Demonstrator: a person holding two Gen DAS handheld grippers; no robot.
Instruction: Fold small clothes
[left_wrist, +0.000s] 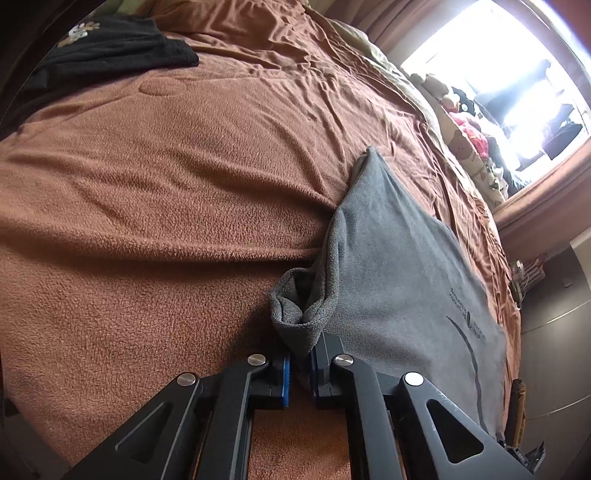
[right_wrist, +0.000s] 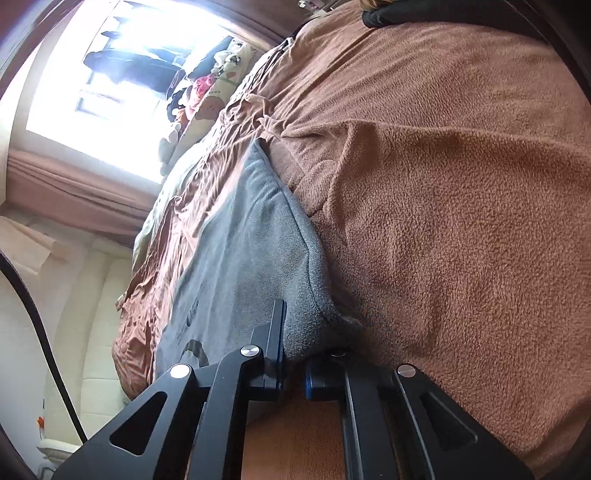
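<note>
Both claws are pinched tight on the same piece of cloth: the left gripper (left_wrist: 300, 356) has its blue-padded jaws closed on a bunched corner of the grey garment (left_wrist: 399, 266), the fabric puckered into a small fold just ahead of the fingertips, and the right gripper (right_wrist: 294, 363) has its jaws drawn together on another edge of that grey garment (right_wrist: 240, 251), where the fleece swells up between the pads. Counted out, there are two grippers, one grey garment in hand, one black garment (left_wrist: 110, 48) lying well apart at the far corner of the bed, and one brown blanket (left_wrist: 166, 177) covering the bed under everything. In the left wrist view the grey piece spreads out to the right of the claw and runs away to a raised point further up the bed, with dark printed lettering and a curved dark line on its flat part. In the right wrist view the same piece stretches forward and to the left of the claw, its right edge lying against a ridge of the brown blanket (right_wrist: 443, 221). A bright window (right_wrist: 110, 74) stands beyond the bed, with a heap of soft toys and patterned pillows (left_wrist: 469, 144) beside it; how many I cannot tell.
</note>
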